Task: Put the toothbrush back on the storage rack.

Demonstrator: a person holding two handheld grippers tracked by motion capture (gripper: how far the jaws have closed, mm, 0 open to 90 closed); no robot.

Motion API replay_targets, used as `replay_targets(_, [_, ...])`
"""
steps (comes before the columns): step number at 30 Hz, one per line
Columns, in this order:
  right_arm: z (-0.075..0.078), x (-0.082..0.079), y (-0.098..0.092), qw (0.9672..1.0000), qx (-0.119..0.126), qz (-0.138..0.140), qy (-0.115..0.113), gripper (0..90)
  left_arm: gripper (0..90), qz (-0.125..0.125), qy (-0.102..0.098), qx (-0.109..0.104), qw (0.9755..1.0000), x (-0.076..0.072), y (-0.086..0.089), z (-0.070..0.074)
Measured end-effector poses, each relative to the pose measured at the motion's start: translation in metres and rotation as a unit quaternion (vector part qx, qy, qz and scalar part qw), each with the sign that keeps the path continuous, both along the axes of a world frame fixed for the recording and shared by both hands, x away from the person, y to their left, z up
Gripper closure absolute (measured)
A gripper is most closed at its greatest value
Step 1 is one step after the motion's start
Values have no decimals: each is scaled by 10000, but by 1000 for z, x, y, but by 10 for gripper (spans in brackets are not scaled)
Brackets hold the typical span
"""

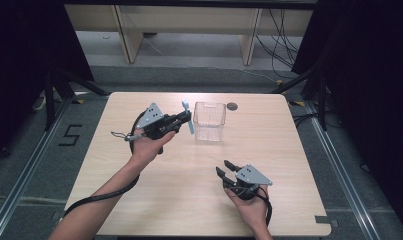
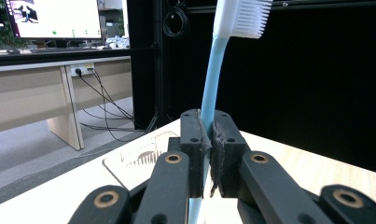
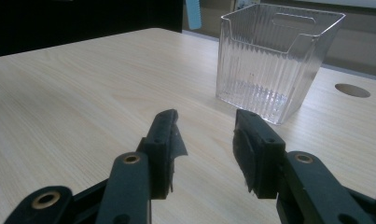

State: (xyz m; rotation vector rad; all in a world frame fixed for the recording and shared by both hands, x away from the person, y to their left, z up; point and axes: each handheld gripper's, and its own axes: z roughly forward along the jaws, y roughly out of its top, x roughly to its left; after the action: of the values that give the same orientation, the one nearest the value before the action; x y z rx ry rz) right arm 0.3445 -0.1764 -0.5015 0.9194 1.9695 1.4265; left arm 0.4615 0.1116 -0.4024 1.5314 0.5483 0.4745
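Note:
A light blue toothbrush (image 1: pixel 188 116) with white bristles (image 2: pixel 244 17) stands upright in my left gripper (image 1: pixel 185 119), which is shut on its handle (image 2: pixel 212 84) and held above the table just left of the clear ribbed container (image 1: pixel 209 121). The container (image 3: pixel 273 60) stands empty near the table's far middle. My right gripper (image 1: pixel 225 166) hovers low over the near right part of the table, pointing toward the container. Its jaws stand open (image 3: pixel 204 140) with nothing between them.
The light wooden table (image 1: pixel 139 200) has a round cable hole (image 1: pixel 232 106) behind the container. Desks and loose cables stand beyond the far edge, dark curtains at both sides. Bare tabletop lies between my grippers.

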Motion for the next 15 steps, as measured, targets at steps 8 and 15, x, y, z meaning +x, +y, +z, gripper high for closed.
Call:
replay_targets(8, [-1, 0, 0, 10000, 45, -70, -52, 598, 842, 2, -60, 9, 10000, 7, -6, 6])
replay_targets(15, [-2, 1, -1, 9999, 54, -78, -87, 600, 842, 52, -104, 24, 9999, 14, -9, 11])
